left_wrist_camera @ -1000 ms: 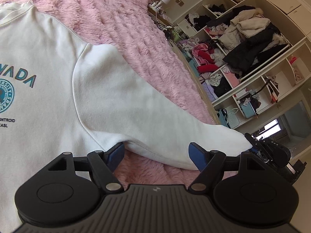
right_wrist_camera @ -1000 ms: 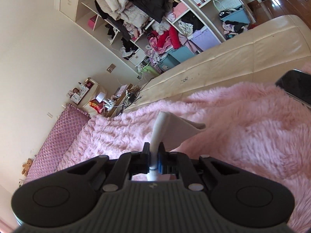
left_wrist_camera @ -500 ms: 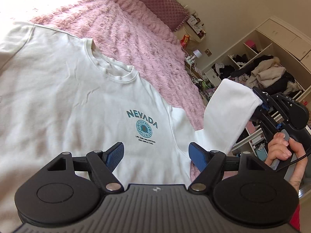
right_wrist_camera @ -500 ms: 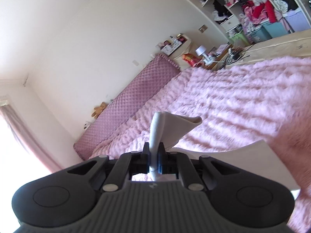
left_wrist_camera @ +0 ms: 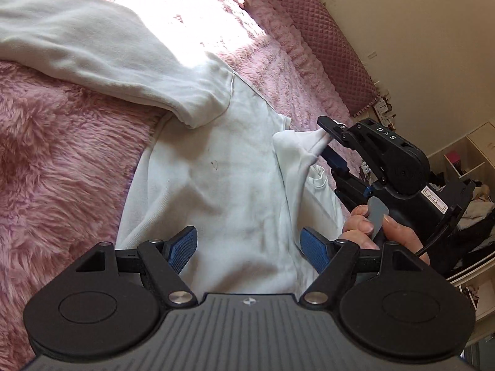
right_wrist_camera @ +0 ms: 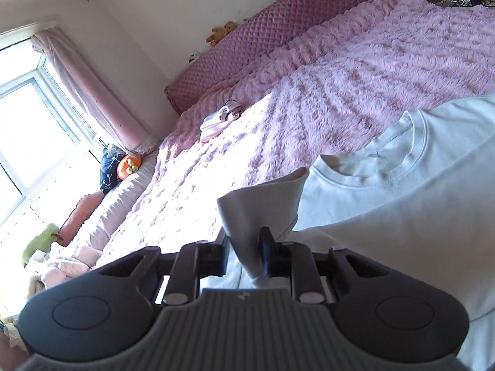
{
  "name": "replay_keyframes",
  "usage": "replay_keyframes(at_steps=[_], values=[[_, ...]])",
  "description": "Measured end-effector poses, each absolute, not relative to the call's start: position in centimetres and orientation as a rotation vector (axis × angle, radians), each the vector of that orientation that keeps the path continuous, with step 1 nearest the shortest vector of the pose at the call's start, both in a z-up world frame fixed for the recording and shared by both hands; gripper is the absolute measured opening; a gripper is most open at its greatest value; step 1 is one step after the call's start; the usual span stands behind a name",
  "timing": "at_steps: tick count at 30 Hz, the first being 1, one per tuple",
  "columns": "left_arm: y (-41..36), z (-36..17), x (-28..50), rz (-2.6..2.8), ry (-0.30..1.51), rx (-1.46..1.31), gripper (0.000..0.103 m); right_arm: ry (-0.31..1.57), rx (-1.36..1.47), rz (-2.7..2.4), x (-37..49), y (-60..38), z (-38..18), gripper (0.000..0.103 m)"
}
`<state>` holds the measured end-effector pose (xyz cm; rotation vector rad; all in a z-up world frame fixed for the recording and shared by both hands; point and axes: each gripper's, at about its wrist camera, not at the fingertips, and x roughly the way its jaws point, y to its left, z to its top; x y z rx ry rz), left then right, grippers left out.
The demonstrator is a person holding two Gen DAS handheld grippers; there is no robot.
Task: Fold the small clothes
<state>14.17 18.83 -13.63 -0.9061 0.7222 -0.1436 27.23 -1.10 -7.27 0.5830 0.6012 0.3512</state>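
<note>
Right, you've got the white sweatshirt (left_wrist_camera: pixel 222 185) spread on the pink fluffy bed cover (left_wrist_camera: pixel 62 160), and your right tongs (left_wrist_camera: pixel 324 142) are clamped on the sleeve cuff (right_wrist_camera: pixel 263 204), carrying it in over the body of the garment. From the right wrist view the cuff fabric is pinched tight between the two pads and fans out above them, with the neckline (right_wrist_camera: pixel 386 170) just beyond. Your left tongs (left_wrist_camera: pixel 249 244) hover wide apart over the lower torso, holding nothing.

The other sleeve (left_wrist_camera: pixel 102 52) lies stretched out to the side across the bed cover, well apart from the one you're carrying.

To do this fold well, I'd say: draw the cuff straight across so the sleeve lies flat on the chest, parallel to the hem rather than slanting. The sleeve looks bunched and ridged where it rises toward your right tongs, so keep light tension as you lower it and let the crease form at the shoulder seam. Your free left tongs could press down near the side seam to pin the body, because that fluffy pile may grip and drag the fabric. Let go only once the cuff rests on the cloth, or it'll likely spring back into a hump.
</note>
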Motion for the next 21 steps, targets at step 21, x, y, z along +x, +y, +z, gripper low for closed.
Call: replay_keyframes(at_steps=[21], values=[[16.6, -17.5, 24.6, -0.076, 0.650, -1.015, 0.088, 0.634, -0.333, -0.082, 18.8, -22.3, -11.2, 0.051]])
